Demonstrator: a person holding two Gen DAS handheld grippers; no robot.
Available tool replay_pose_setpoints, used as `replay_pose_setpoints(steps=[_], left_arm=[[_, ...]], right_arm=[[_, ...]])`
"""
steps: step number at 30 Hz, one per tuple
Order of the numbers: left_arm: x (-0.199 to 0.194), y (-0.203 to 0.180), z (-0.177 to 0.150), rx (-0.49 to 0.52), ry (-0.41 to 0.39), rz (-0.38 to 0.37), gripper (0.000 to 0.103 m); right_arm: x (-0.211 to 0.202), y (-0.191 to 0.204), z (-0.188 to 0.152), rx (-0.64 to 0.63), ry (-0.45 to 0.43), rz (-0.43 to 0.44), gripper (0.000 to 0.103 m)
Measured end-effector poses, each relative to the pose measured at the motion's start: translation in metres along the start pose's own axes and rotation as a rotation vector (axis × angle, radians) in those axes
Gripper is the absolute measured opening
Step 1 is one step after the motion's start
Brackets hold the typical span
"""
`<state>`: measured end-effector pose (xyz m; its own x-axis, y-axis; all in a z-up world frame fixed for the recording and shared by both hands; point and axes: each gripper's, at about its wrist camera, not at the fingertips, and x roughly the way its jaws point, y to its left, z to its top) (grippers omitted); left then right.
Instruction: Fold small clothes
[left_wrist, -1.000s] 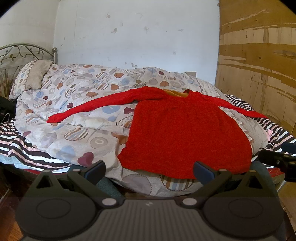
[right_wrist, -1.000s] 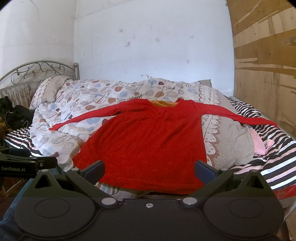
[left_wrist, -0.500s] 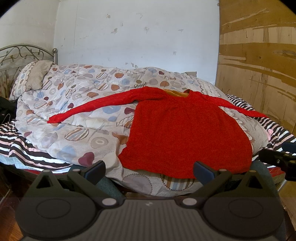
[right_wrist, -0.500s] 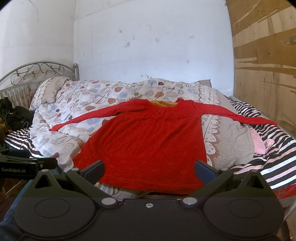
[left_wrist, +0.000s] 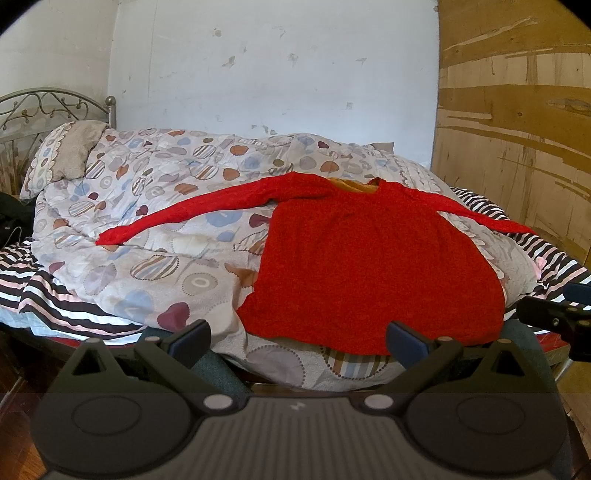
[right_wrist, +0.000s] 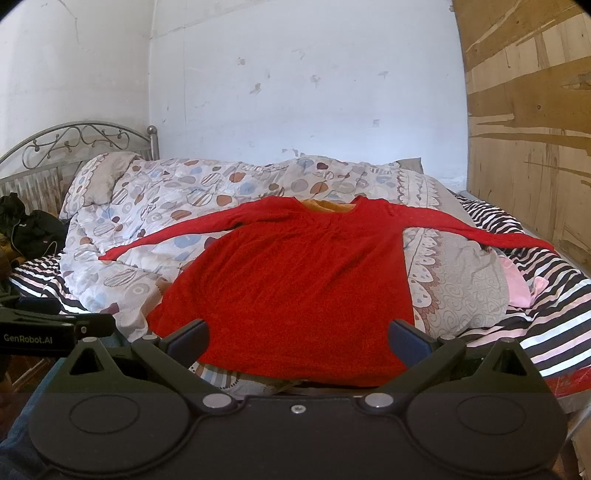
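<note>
A red long-sleeved top (left_wrist: 373, 266) lies spread flat on the bed, both sleeves stretched out sideways, hem toward me; it also shows in the right wrist view (right_wrist: 295, 284). Its left sleeve (left_wrist: 192, 214) reaches across the quilt. My left gripper (left_wrist: 298, 341) is open and empty, in front of the hem, low at the bed's near edge. My right gripper (right_wrist: 298, 341) is open and empty, also just short of the hem. Each gripper shows at the edge of the other's view.
A patterned quilt (left_wrist: 155, 229) covers the bed over a striped sheet (left_wrist: 48, 295). A pillow (left_wrist: 70, 155) and metal headboard (right_wrist: 74, 144) stand at the left. A pink cloth (right_wrist: 517, 288) lies at the right. A wooden panel (left_wrist: 517, 147) lines the right side.
</note>
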<state>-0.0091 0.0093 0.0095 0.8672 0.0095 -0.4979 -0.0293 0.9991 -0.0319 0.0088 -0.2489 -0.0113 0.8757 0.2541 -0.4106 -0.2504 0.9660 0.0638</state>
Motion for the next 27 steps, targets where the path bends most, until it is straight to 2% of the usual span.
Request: replay_pose_setpoints(steps=[27], left_arm=[[-0.0004, -0.0011, 0.0001, 0.004, -0.001, 0.003, 0.103]], right_arm=[[0.0003, 0.0002, 0.0016, 0.001, 0.003, 0.001, 0.103]])
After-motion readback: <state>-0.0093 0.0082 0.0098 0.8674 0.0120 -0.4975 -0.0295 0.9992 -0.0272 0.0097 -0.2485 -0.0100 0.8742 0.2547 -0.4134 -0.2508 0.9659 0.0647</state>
